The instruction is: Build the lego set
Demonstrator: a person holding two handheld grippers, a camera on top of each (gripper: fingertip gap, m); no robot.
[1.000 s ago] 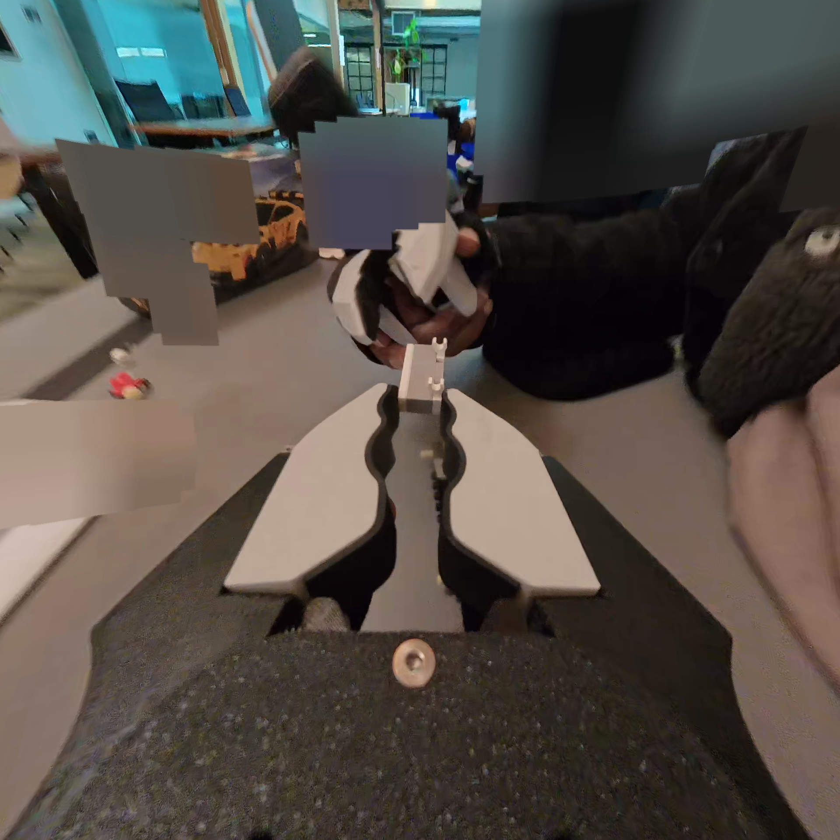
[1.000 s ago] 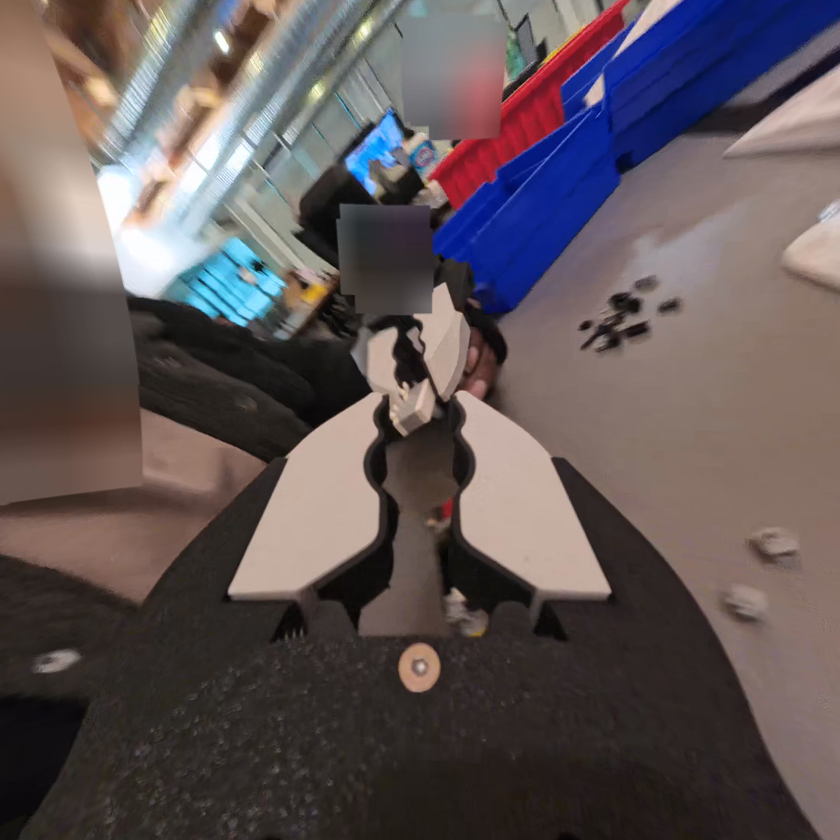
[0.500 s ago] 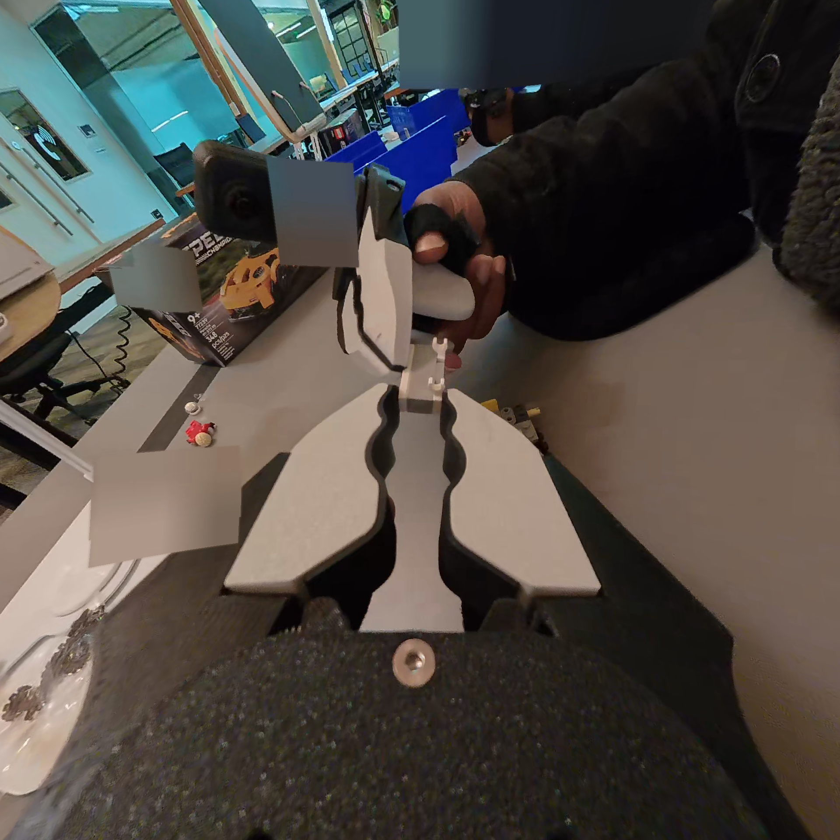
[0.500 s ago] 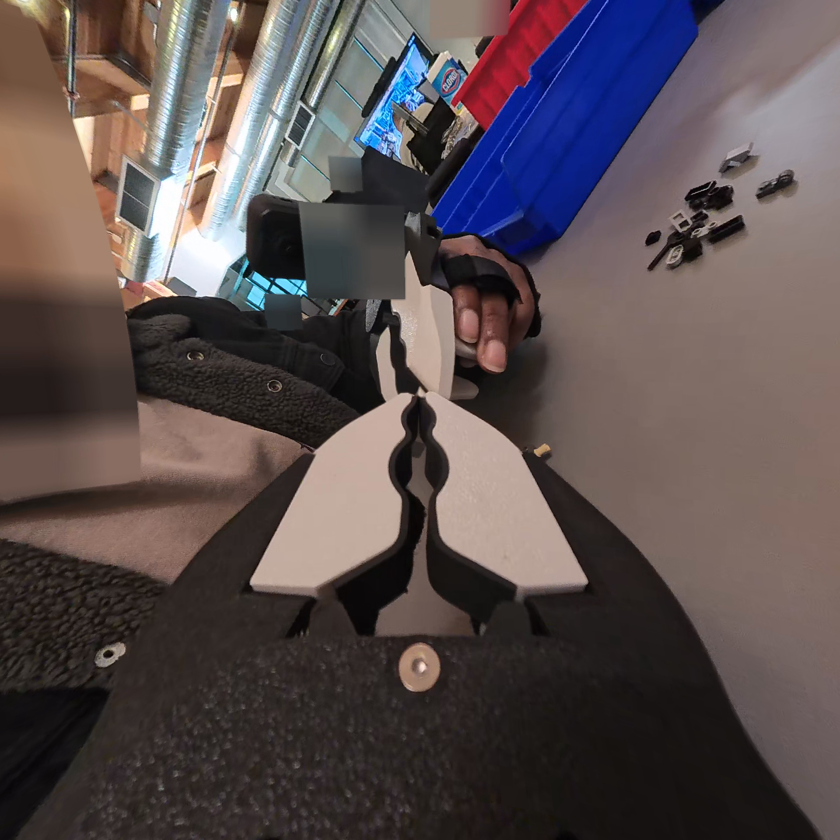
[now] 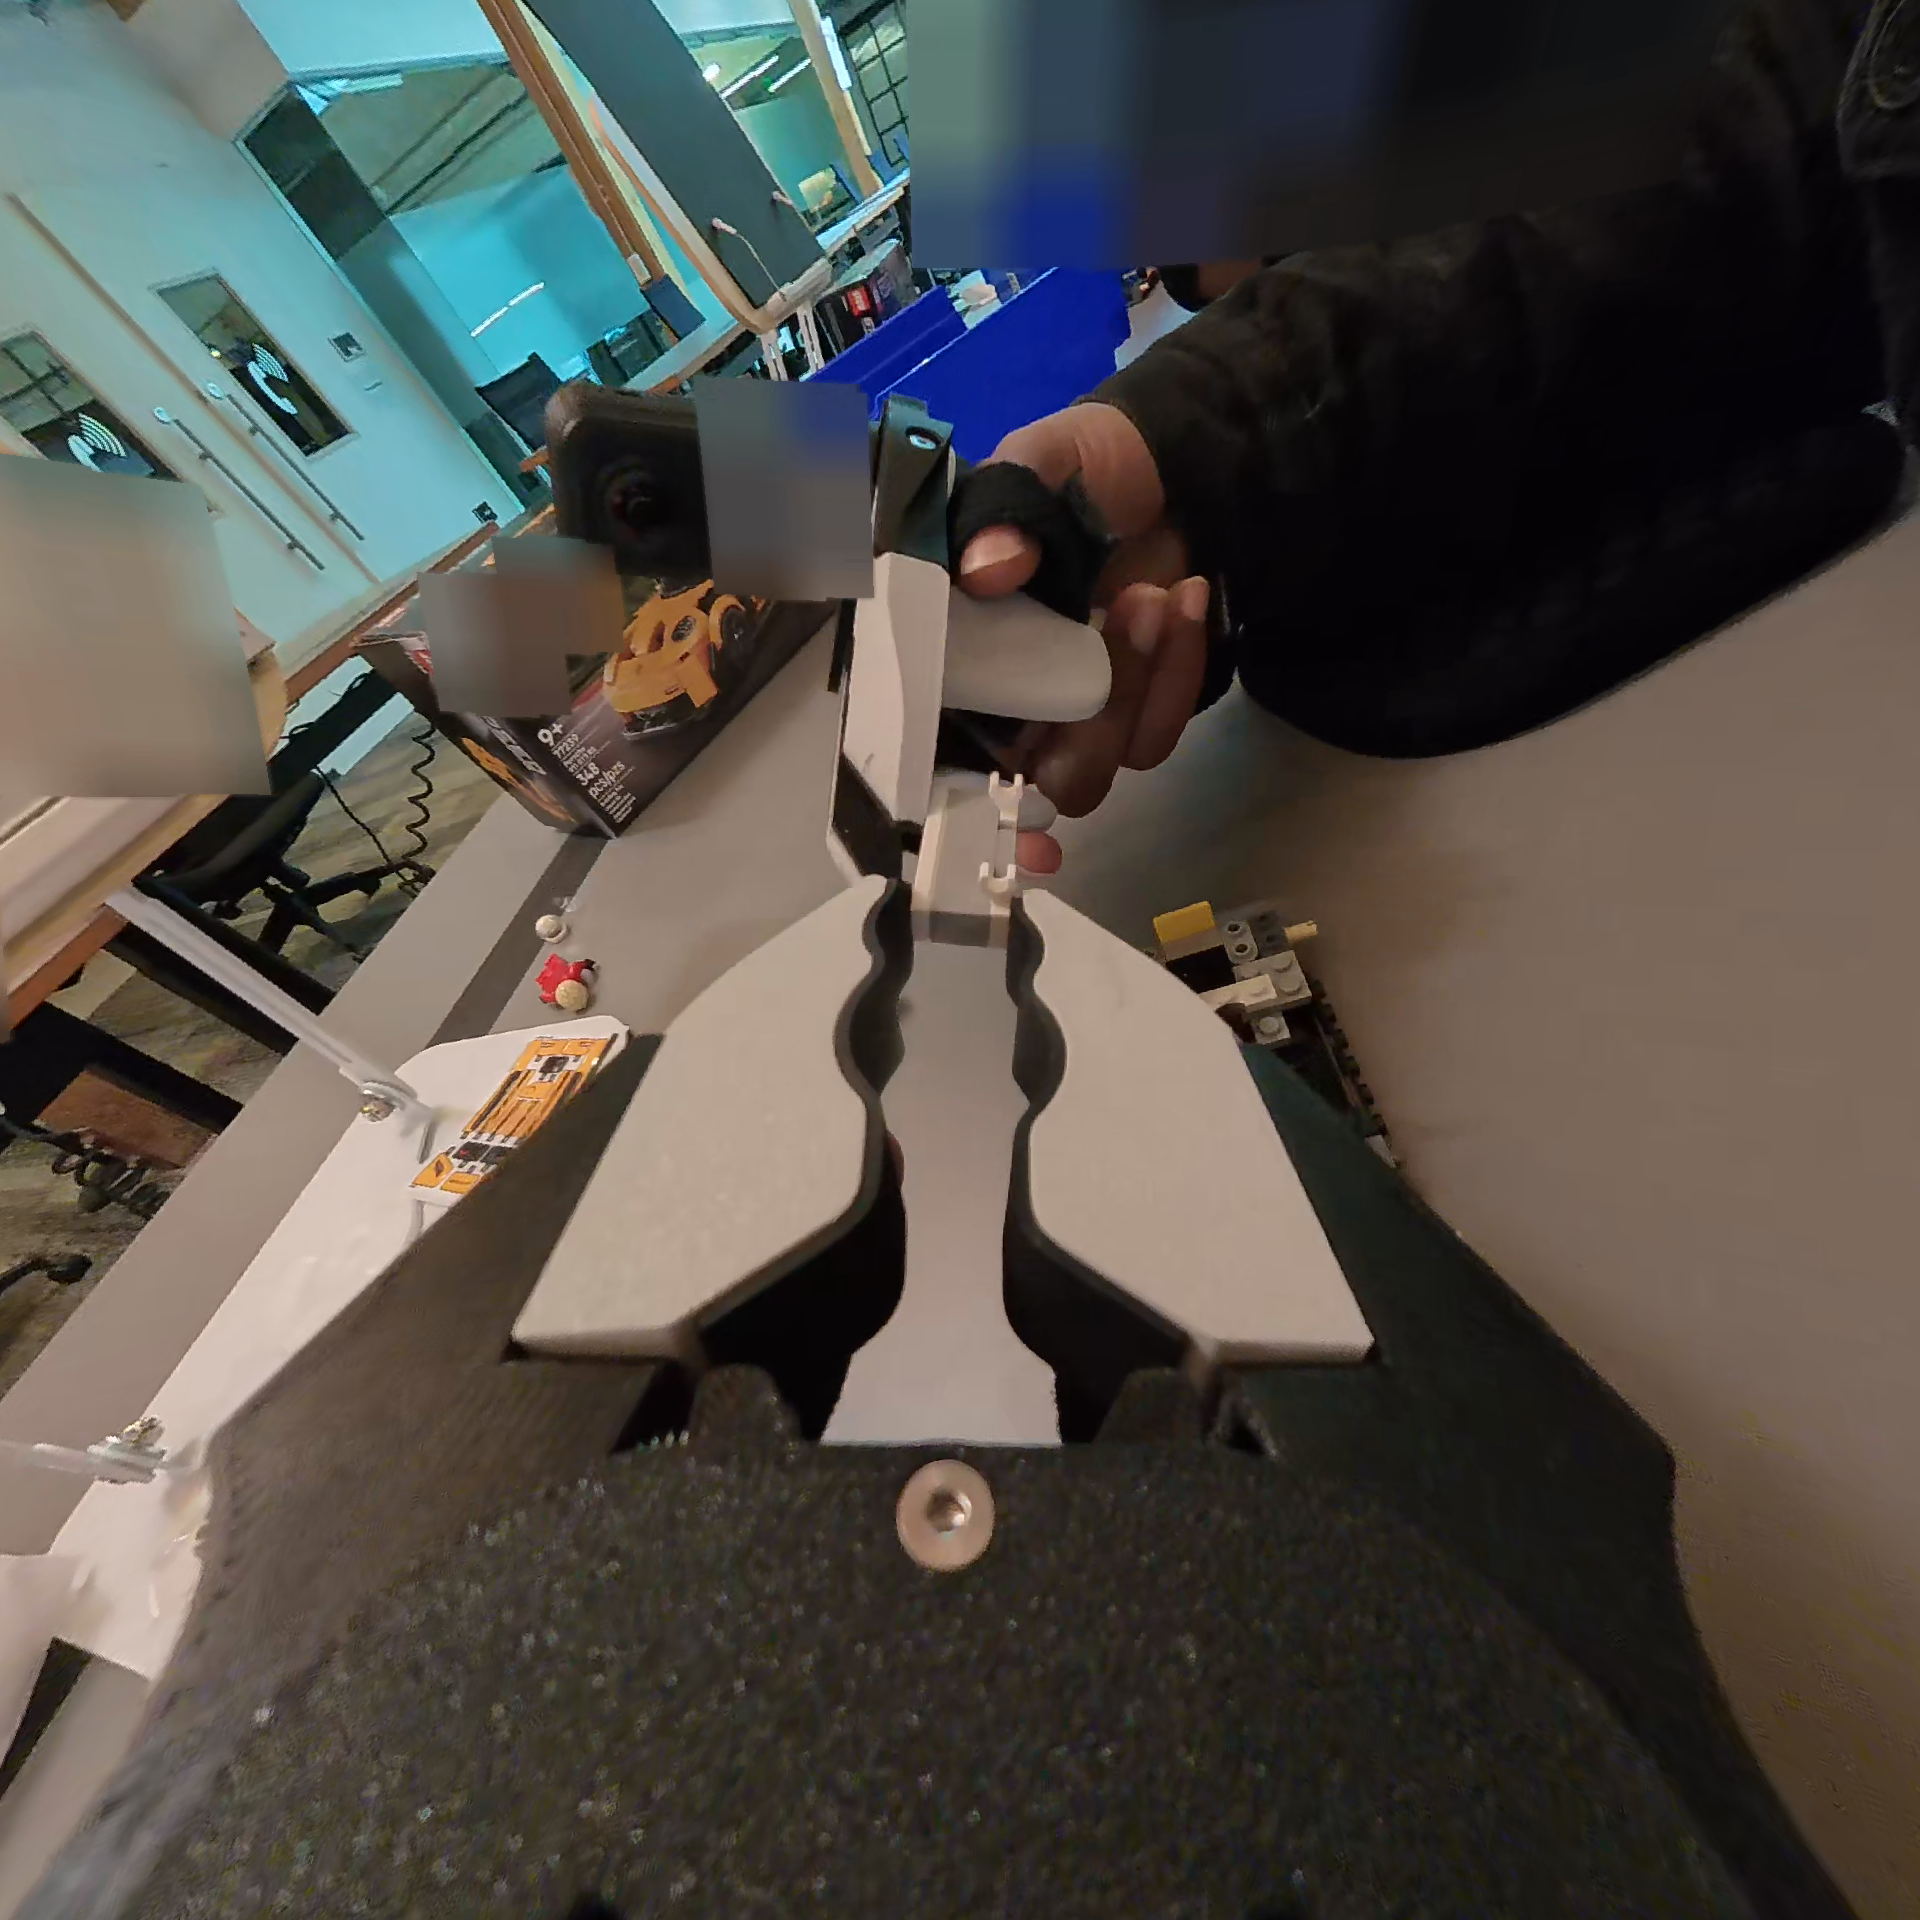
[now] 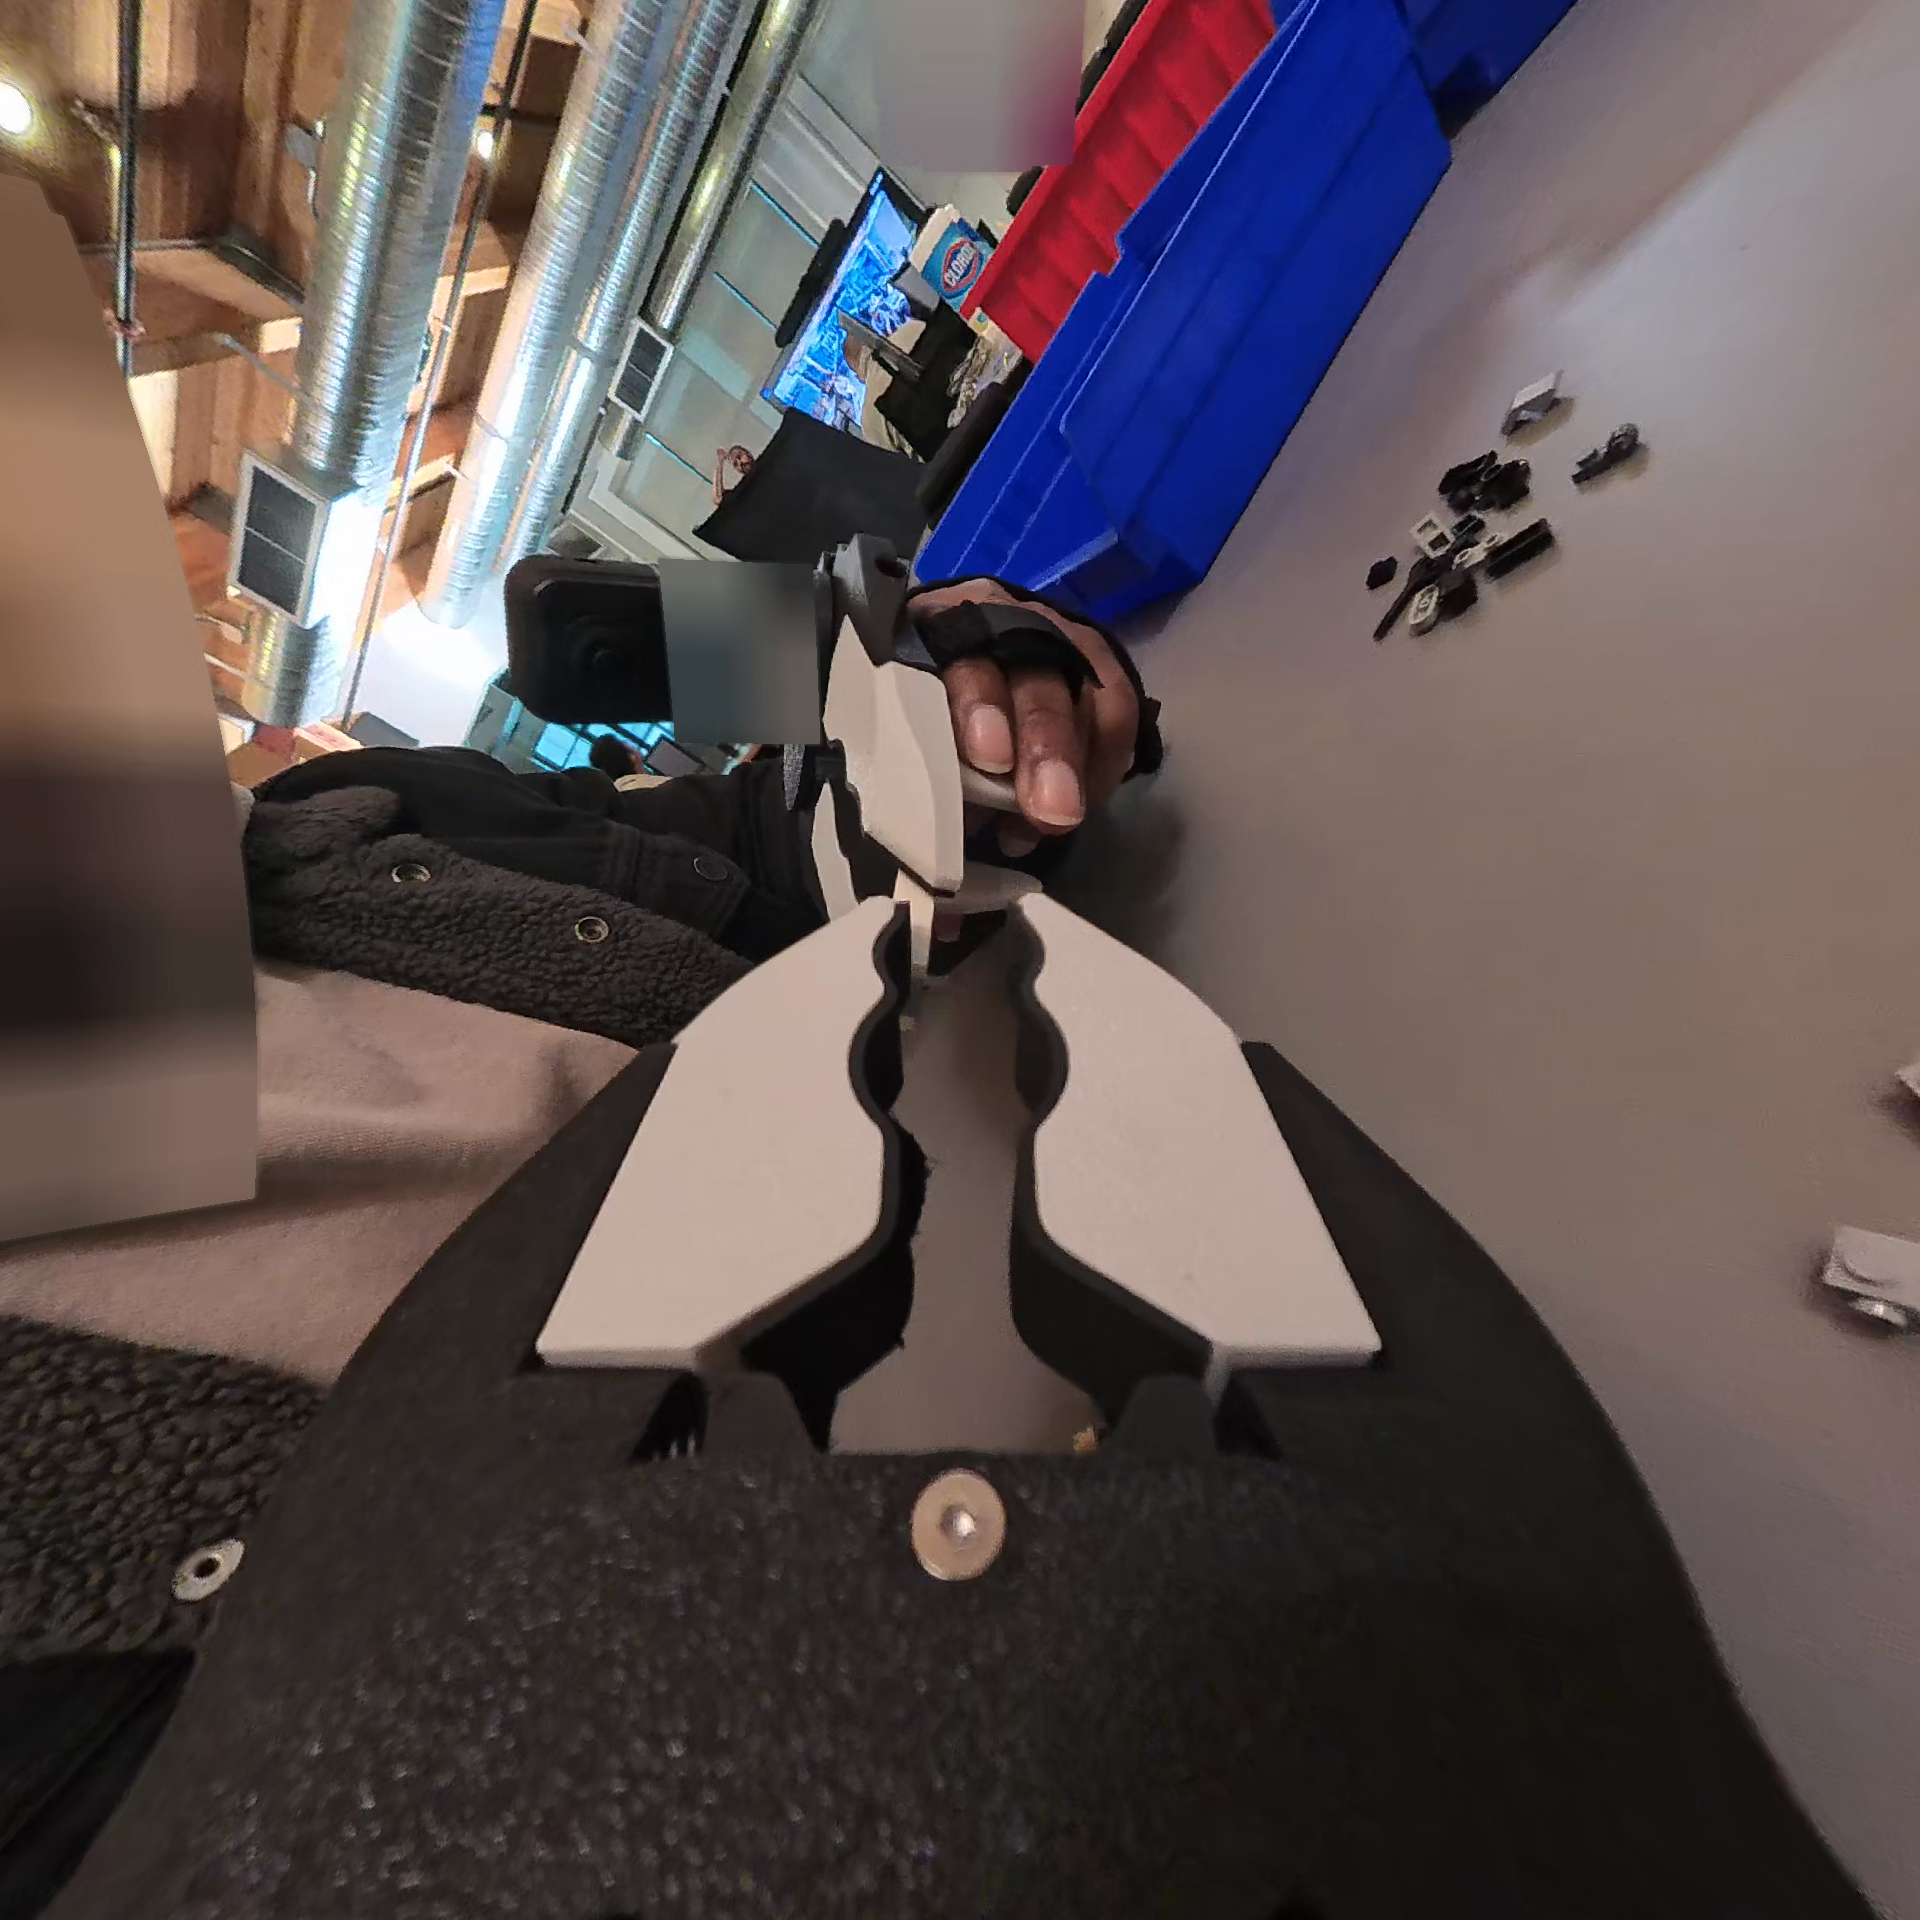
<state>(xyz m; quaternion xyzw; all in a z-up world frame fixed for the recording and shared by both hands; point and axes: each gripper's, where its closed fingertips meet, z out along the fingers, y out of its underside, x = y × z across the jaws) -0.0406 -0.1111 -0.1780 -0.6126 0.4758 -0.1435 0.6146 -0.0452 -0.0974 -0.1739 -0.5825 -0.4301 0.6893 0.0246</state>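
My left gripper [image 5: 961, 902] is shut on a white lego piece [image 5: 964, 852] with small clips on its right side, held above the grey table. The right gripper [image 5: 891, 707] shows beyond it, side-on, in a person's hand, its tips just left of the piece. In the right wrist view my right gripper [image 6: 956, 920] is open. The white piece [image 6: 917, 935] shows edge-on between its tips, against the left finger. The left gripper [image 6: 899, 769] faces it, held by a hand. A partly built lego model [image 5: 1257, 977] lies on the table to the right.
A lego box [image 5: 623, 717] with a yellow car picture stands at the back left. A sticker sheet [image 5: 520, 1101] and a small red piece [image 5: 566, 977] lie left. Loose black pieces [image 6: 1465, 551] and blue bins [image 6: 1195, 364] are at the far right; grey pieces [image 6: 1870, 1278] lie nearer. The grippers are tip to tip, or close to it.
My right gripper was shut half a second ago and has opened. My left gripper keeps its hold on the white piece, and both views have tilted a little.
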